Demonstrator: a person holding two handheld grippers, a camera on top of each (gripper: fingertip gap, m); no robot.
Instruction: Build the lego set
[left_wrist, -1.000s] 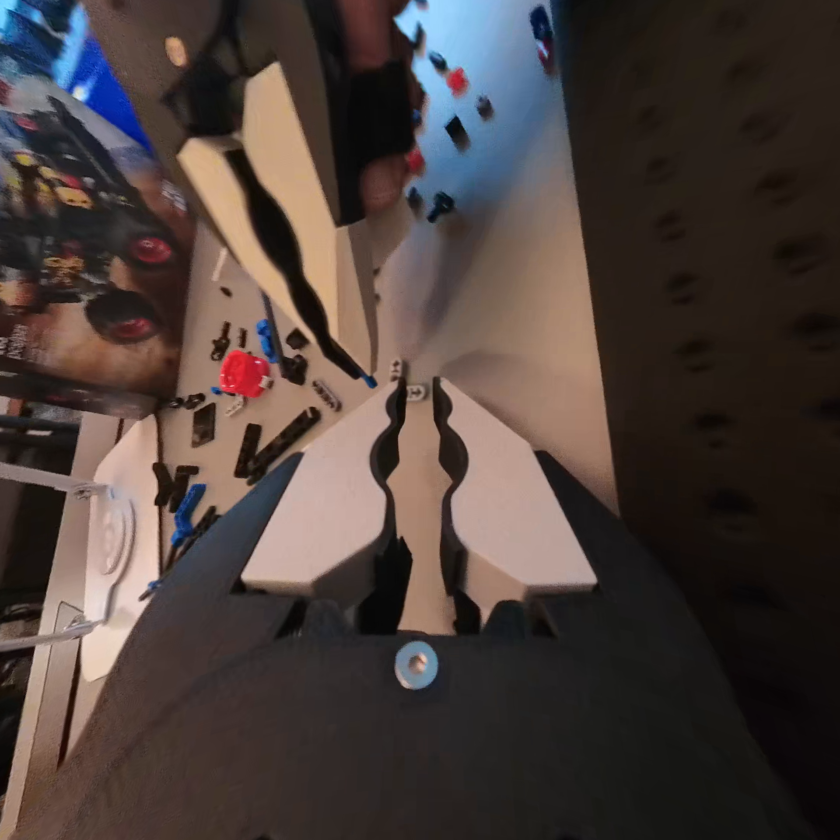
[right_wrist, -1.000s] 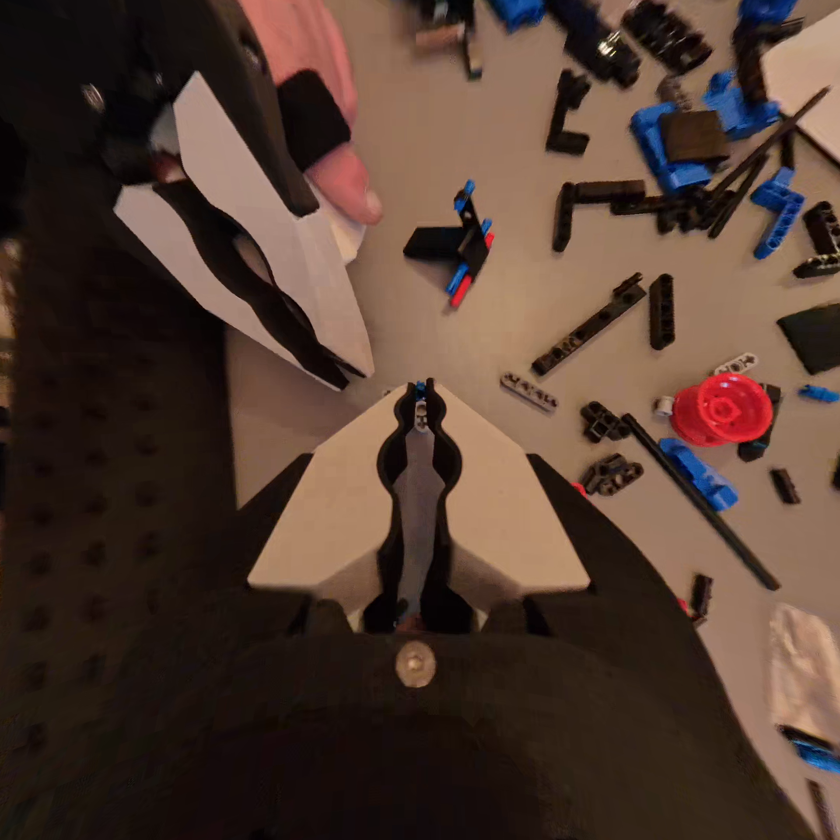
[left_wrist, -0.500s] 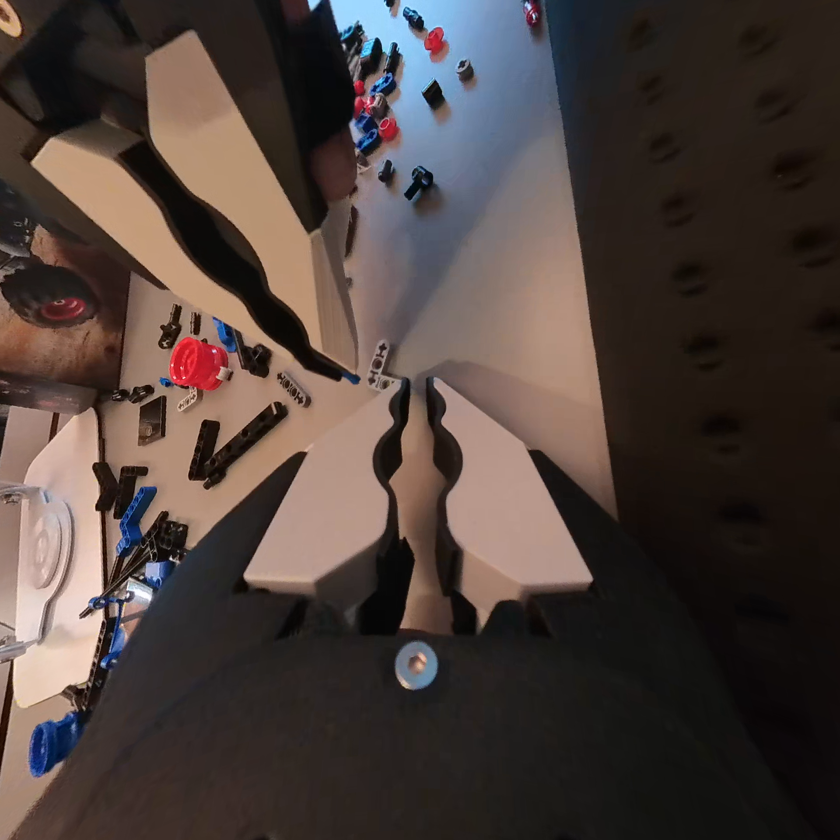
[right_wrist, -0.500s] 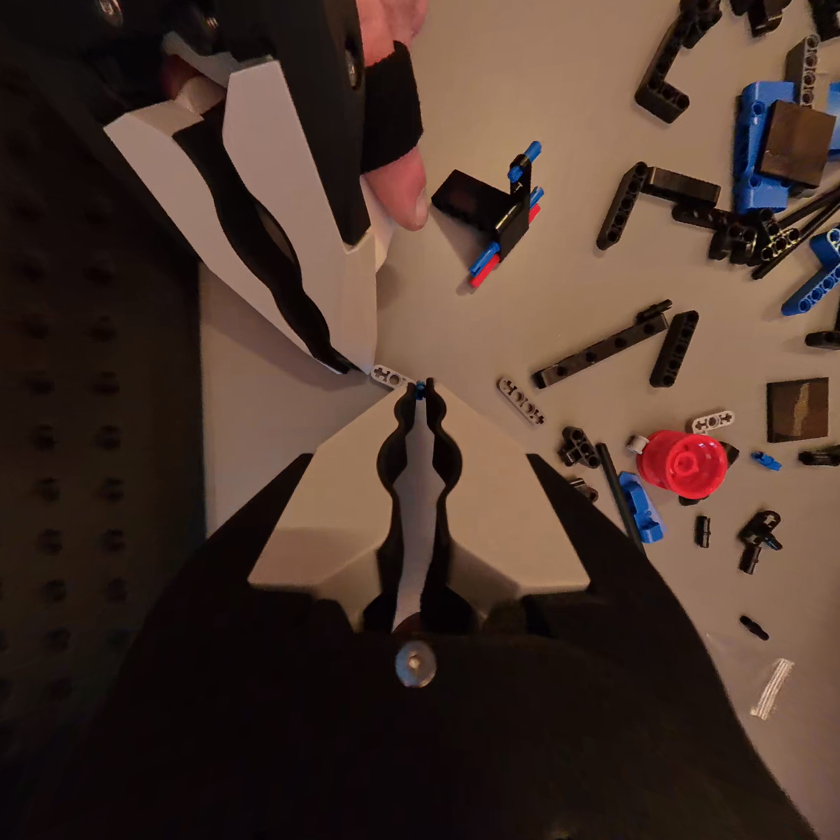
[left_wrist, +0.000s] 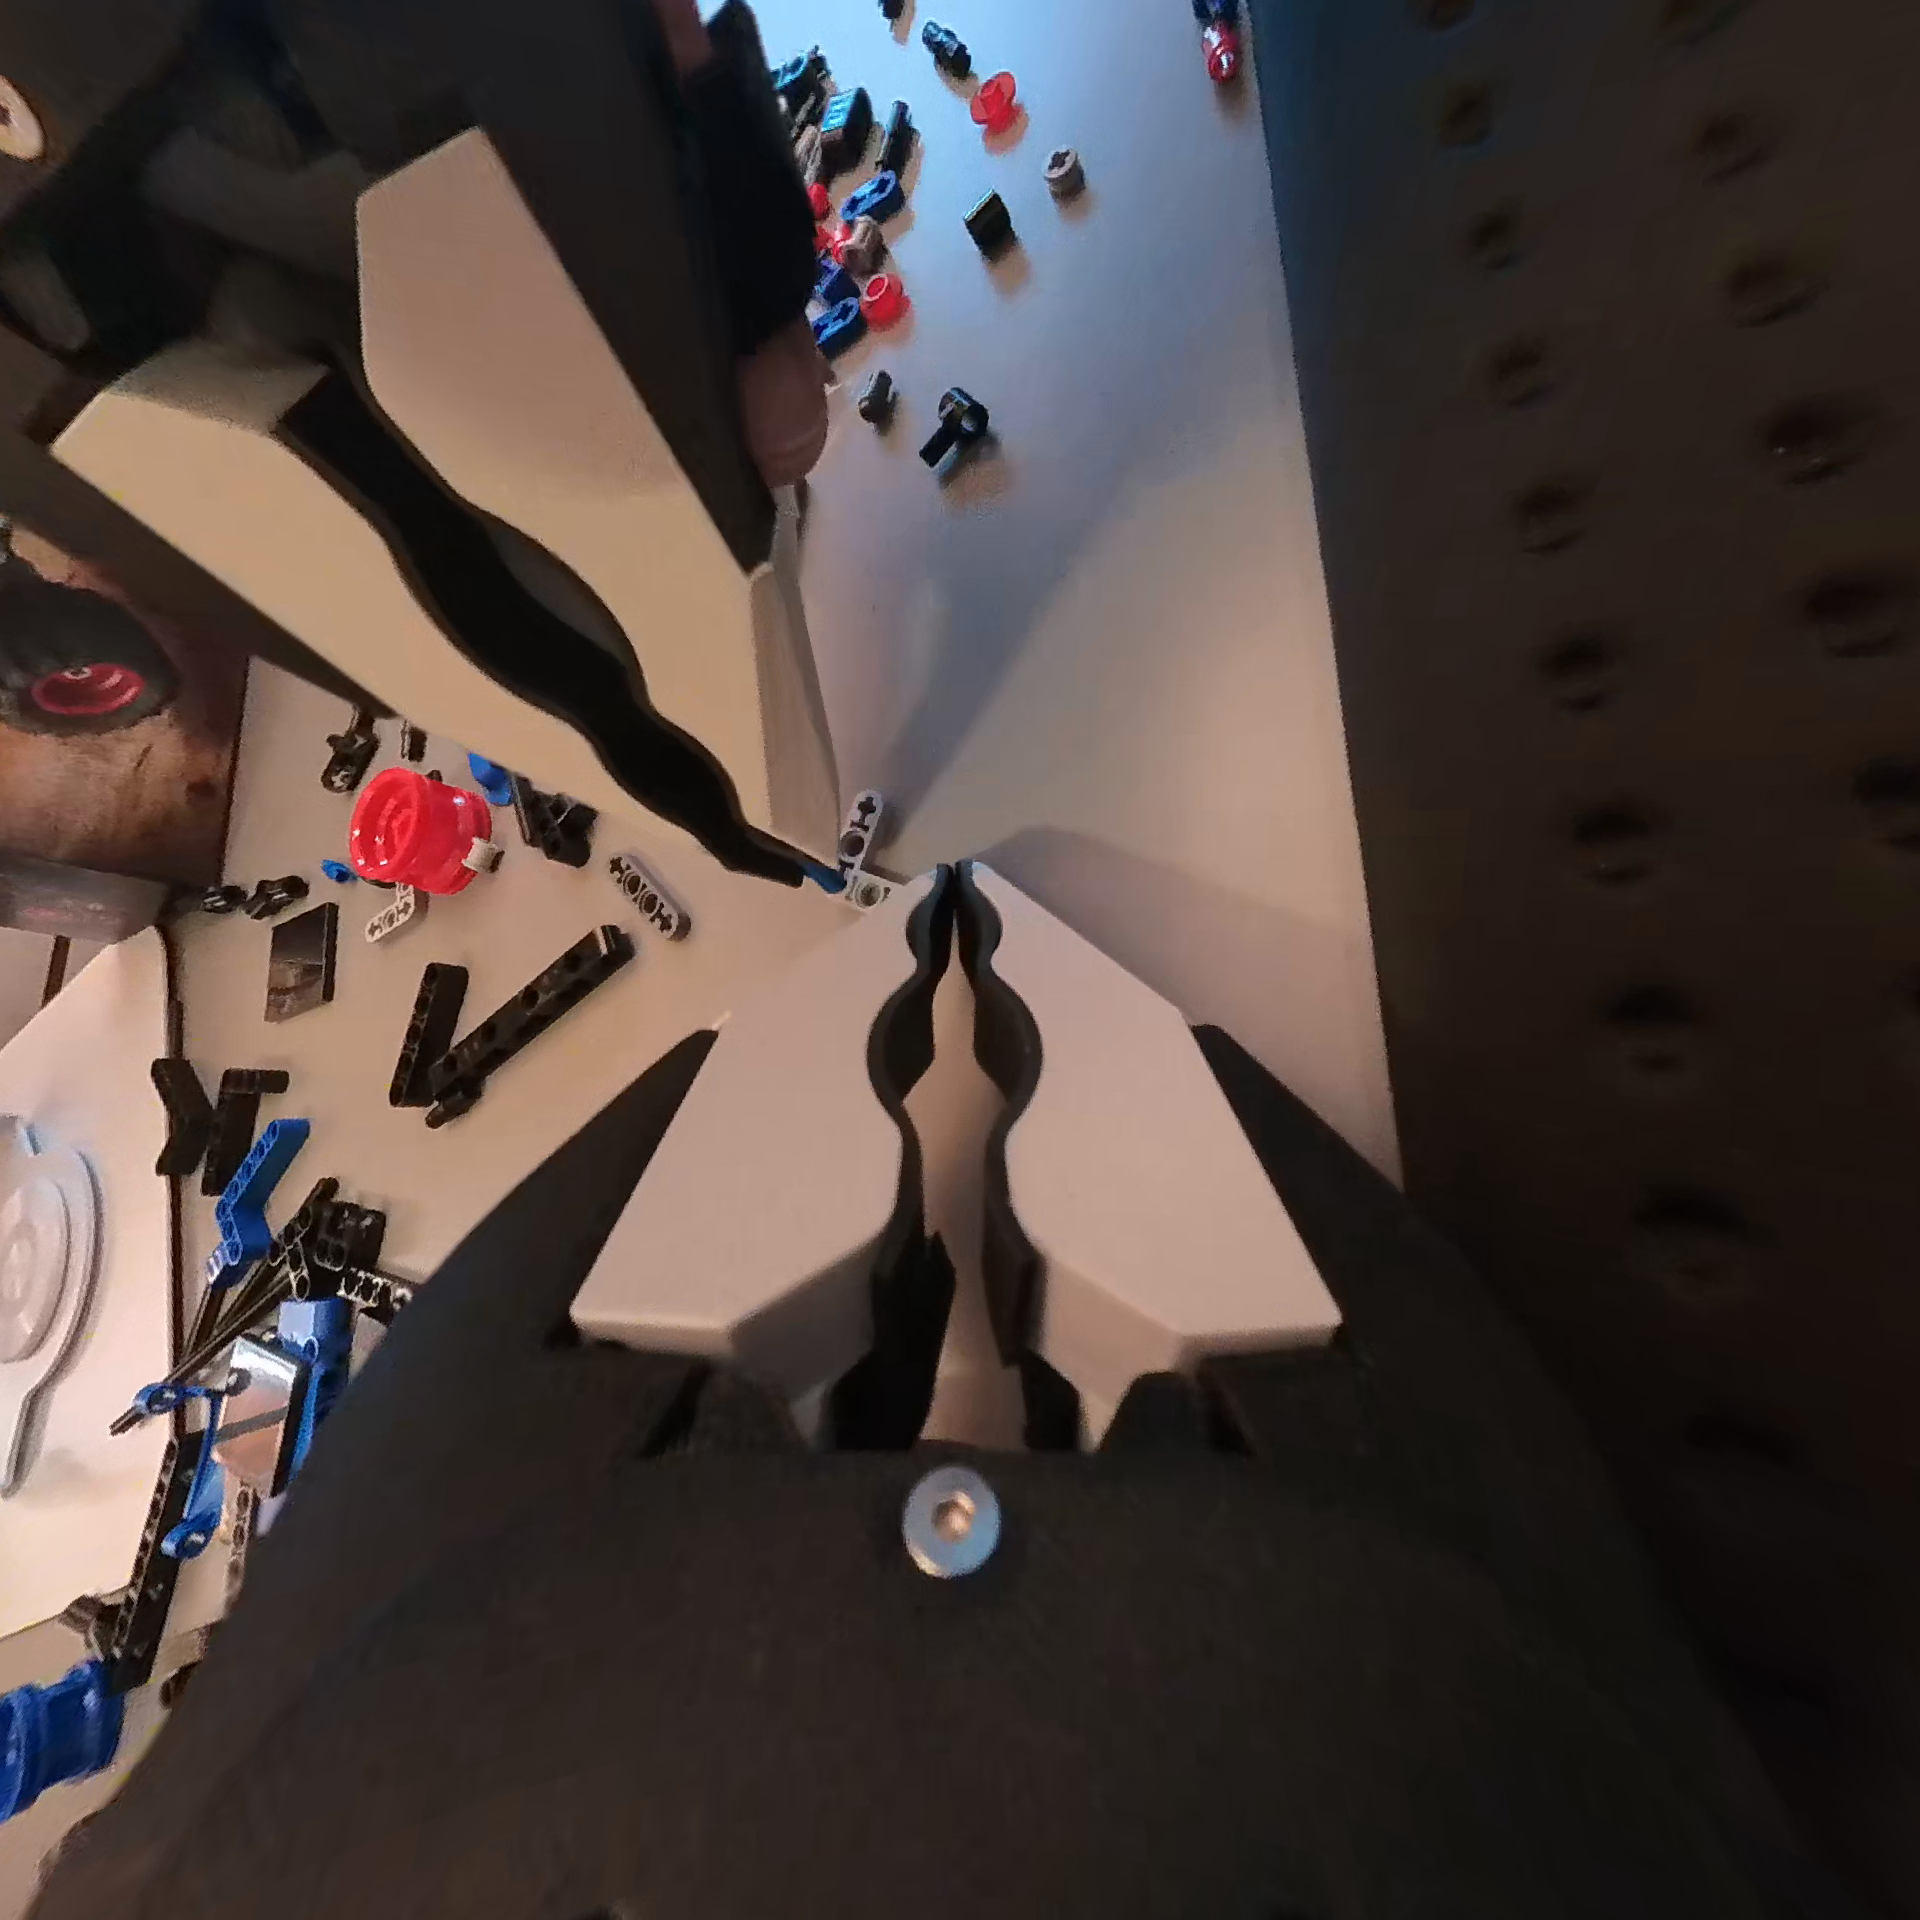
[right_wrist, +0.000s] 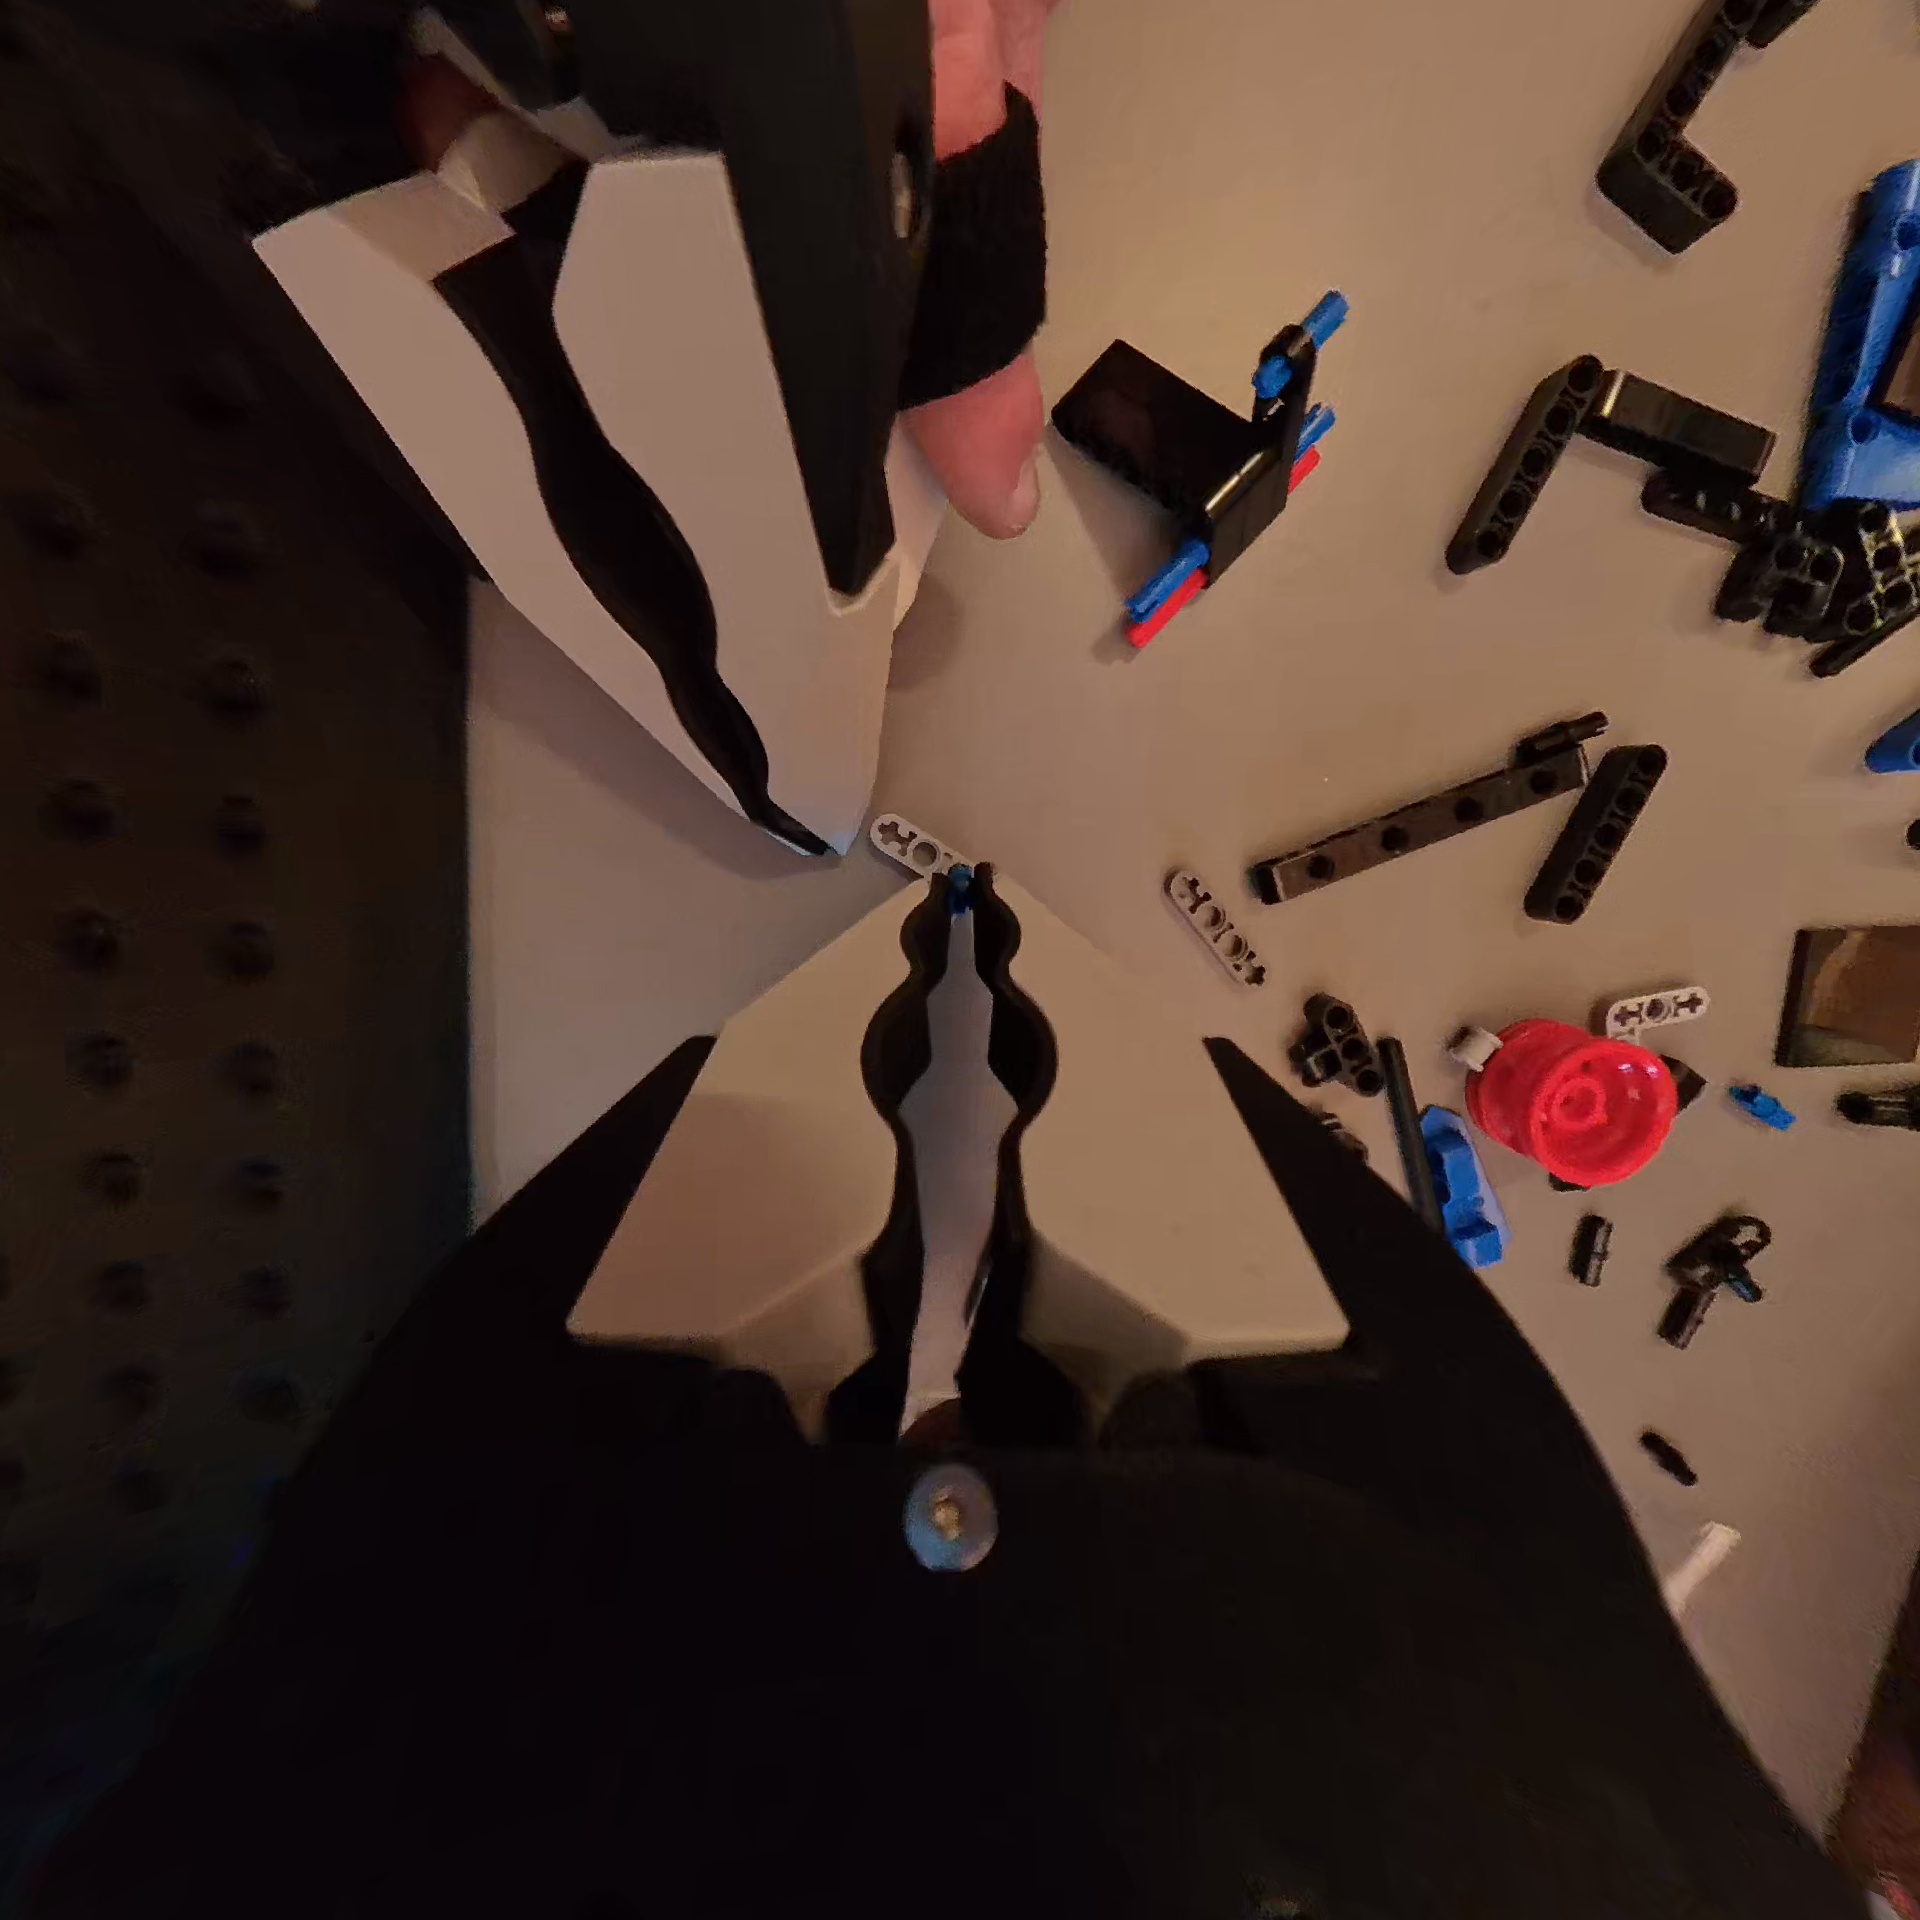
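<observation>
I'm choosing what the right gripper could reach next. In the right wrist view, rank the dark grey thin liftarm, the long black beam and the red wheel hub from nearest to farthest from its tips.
From the right gripper:
1. Dark grey thin liftarm, just right of the tips.
2. Long black beam, farther right, slightly beyond.
3. Red wheel hub, farthest right.

Grey beam (right_wrist: 914, 849) on table (right_wrist: 1195, 727), between gripper tips.
</observation>
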